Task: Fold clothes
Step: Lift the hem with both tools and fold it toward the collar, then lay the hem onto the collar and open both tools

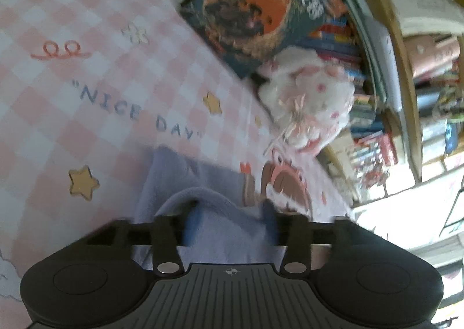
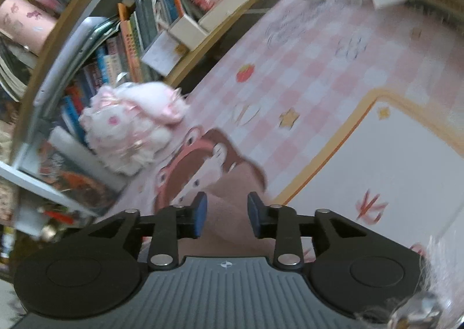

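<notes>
A pink-and-white checked mat printed with stars, a flower and the words "NICE DAY" covers the work surface, and behind it stand wooden shelves crammed with books and boxes. A fluffy white-and-pink plush toy sits at the mat's far edge, right against the shelving, and shows in both wrist views. In the left wrist view, the left gripper has its fingers spread wide apart, and a soft lavender-grey fleece garment lies bunched between them and beneath the tool; the cloth fills the gap and partly hides the blue pads, so whether it is pinched or merely lying there cannot be told. That garment reaches forward onto the mat, near a brown-and-pink cartoon print on the mat. In the right wrist view, the right gripper is parted, its blue-padded fingers apart with nothing clamped between them. Below its gap lies a dusty-pink piece of clothing, next to the same cartoon print. A white panel with a yellow border occupies the mat to the right. Both views are somewhat blurred.
</notes>
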